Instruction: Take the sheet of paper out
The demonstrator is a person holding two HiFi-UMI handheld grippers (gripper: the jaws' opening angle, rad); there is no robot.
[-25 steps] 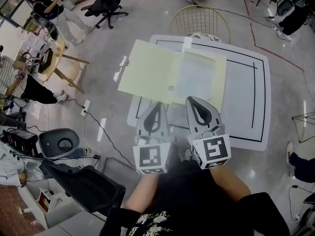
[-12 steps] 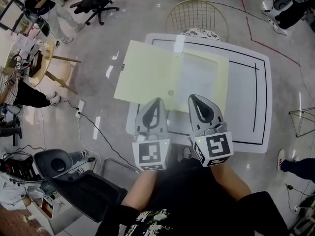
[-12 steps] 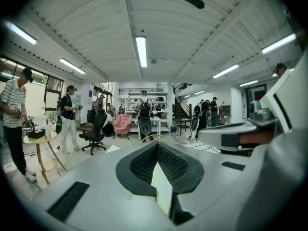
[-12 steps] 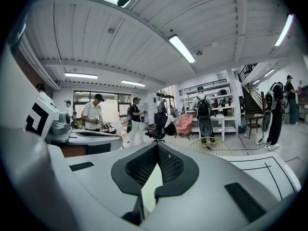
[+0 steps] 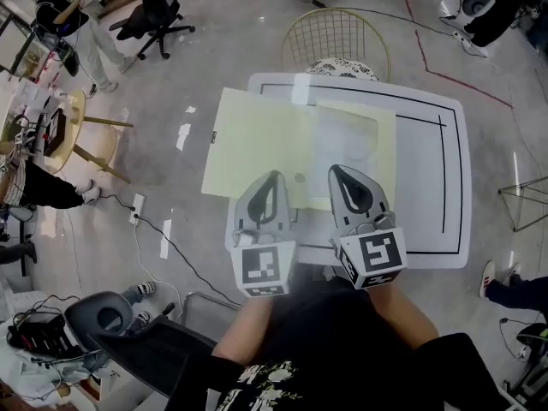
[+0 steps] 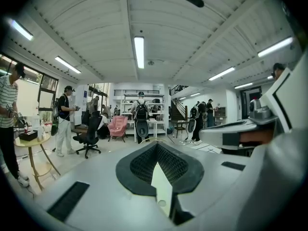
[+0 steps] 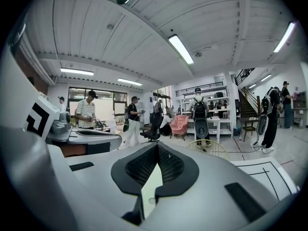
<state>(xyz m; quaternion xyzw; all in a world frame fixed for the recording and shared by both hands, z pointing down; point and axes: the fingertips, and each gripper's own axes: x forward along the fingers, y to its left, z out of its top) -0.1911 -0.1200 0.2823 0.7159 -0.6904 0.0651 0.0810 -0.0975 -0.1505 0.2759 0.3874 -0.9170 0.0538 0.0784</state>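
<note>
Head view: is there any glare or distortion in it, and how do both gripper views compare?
Head view: lamp glare on the glossy floor and on the table at its far rim; table edges bow. Left gripper view: strong fisheye, black corners, ceiling lamp nearly blown out. Right gripper view: the same.

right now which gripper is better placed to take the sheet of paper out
Likely right. The sheet of paper lies on the right half of the open folder, directly ahead of the right gripper; the left gripper points at the bare left flap.
</note>
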